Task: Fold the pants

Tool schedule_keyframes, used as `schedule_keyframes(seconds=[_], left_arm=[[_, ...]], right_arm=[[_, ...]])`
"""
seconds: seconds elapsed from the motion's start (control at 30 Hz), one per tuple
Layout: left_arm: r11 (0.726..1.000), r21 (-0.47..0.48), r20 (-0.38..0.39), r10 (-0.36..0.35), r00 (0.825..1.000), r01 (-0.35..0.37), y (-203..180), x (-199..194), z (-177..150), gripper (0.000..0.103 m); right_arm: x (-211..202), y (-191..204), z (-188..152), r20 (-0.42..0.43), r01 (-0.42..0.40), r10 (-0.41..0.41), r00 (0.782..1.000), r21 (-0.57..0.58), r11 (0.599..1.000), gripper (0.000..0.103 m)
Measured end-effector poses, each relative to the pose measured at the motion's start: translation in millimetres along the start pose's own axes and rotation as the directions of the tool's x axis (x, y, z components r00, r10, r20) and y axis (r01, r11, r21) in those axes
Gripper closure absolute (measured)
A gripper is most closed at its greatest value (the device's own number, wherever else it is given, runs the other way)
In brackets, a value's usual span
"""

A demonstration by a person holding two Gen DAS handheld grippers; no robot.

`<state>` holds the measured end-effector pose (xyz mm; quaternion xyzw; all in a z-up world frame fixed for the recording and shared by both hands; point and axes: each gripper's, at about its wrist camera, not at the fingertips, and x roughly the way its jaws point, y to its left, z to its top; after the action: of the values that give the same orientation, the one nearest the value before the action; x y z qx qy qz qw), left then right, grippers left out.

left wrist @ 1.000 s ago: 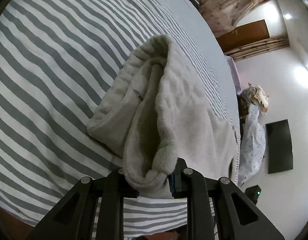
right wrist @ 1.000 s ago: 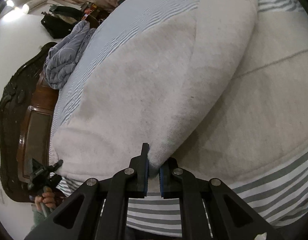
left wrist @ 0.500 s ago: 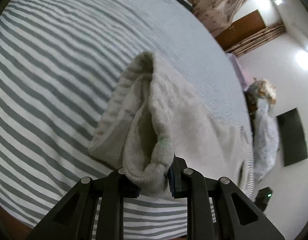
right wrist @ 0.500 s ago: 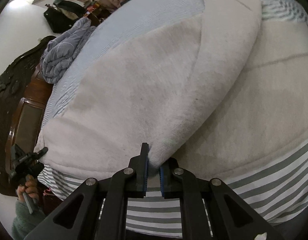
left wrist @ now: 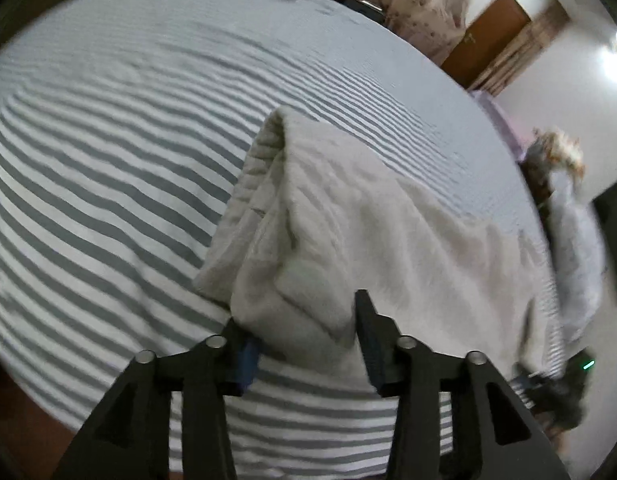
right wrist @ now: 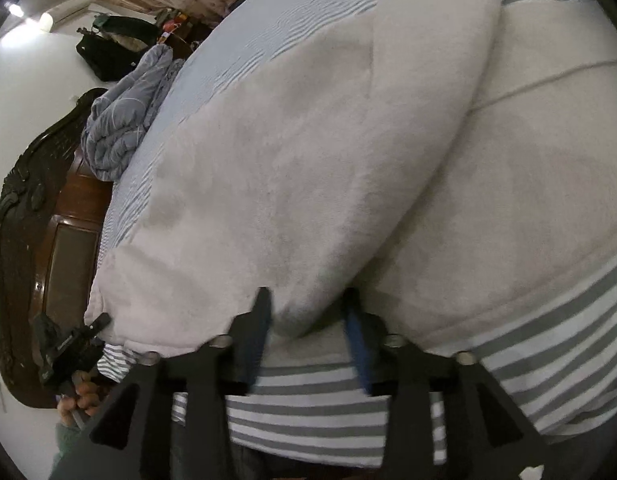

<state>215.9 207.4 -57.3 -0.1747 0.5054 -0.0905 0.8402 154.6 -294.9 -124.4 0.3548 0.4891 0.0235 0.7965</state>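
The pale grey fleece pants (left wrist: 368,232) lie folded on the grey-and-white striped bed sheet (left wrist: 108,160). My left gripper (left wrist: 304,328) hovers just over their thick folded end with its jaws opening. The fabric sits loosely between the fingers and the pads do not press it. In the right wrist view the pants (right wrist: 308,140) fill most of the frame, one layer folded over another. My right gripper (right wrist: 308,312) is also opening, with the rounded corner of the top layer lying slack between its fingers.
A crumpled blue-grey blanket (right wrist: 124,120) lies at the head of the bed by the dark wooden headboard (right wrist: 36,220). A person's hand (right wrist: 80,392) holds the other gripper at the bed's edge. A brown door (left wrist: 496,28) is beyond the bed.
Both grippers were shut on the fabric and now stand apart from it. The left gripper has lifted and rolled a little; the folded end has settled on the bed.
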Motion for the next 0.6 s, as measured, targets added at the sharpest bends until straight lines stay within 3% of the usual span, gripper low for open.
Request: schedule_keyframes(seconds=[0.13, 0.27, 0.43, 0.6], left_arm=[[0.993, 0.075, 0.071, 0.084, 0.994, -0.089, -20.6, -25.8, -19.4, 0.053], [0.979, 0.167, 0.173, 0.086, 0.981, -0.115, -53.5, -53.0, -46.7, 0.047], [0.943, 0.329, 0.190, -0.006, 0.982, -0.058, -122.6, -55.4, -82.6, 0.046], [0.884, 0.463, 0.095, -0.117, 0.989, 0.060, -208.7, -20.6, -112.5, 0.046]], right_arm=[[-25.4, -17.2, 2.2, 0.050, -0.004, 0.003, 0.999, 0.019, 1.000, 0.053], [-45.7, -47.1, 4.2, 0.082, -0.027, 0.020, 0.996, 0.086, 0.996, 0.052], [-68.5, -80.6, 5.8, 0.111, -0.037, 0.021, 0.994, 0.140, 0.990, 0.052], [-90.3, -97.4, 9.5, 0.132, -0.054, 0.035, 0.991, 0.150, 0.987, 0.052]])
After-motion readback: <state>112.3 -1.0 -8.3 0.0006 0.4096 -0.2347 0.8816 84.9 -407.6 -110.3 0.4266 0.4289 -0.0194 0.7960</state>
